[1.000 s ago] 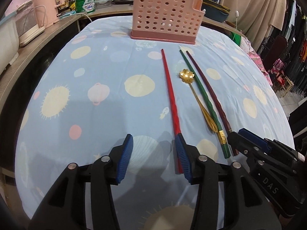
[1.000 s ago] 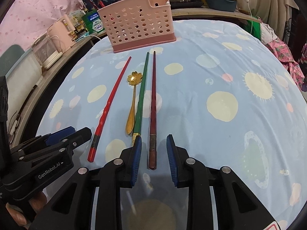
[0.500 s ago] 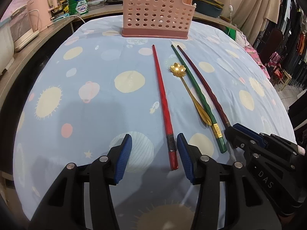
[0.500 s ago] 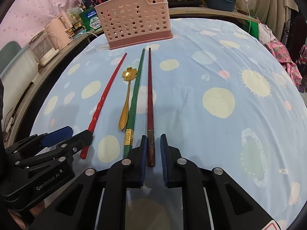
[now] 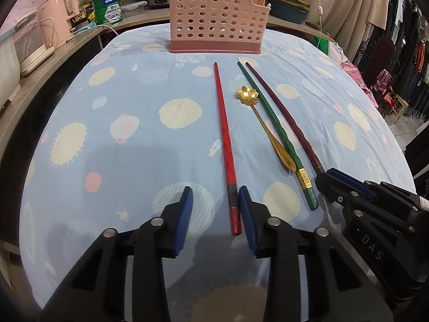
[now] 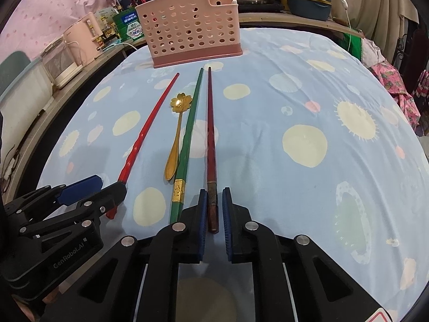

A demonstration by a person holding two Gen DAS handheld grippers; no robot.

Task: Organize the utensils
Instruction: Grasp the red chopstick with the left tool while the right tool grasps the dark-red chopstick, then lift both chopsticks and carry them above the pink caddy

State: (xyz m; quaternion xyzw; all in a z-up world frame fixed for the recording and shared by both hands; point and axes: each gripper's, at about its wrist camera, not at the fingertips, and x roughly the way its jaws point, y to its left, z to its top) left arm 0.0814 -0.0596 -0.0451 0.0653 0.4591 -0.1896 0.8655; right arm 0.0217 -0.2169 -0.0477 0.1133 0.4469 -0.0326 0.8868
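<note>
A red chopstick, a gold flower spoon, a green chopstick and a dark maroon chopstick lie side by side on the blue tablecloth. A pink perforated utensil basket stands at the far end. My left gripper is half closed, its pads either side of the red chopstick's near end, the right pad touching it. My right gripper has narrowed around the maroon chopstick's near end, with small gaps on both sides. The basket shows in the right wrist view too.
A pink kettle, a green box and pots stand on the counter behind the table. Clothes hang at the right. The table edge curves close beneath both grippers.
My left gripper has narrowed and now has the red chopstick's end between its pads. My right gripper has closed in around the maroon chopstick's end.
</note>
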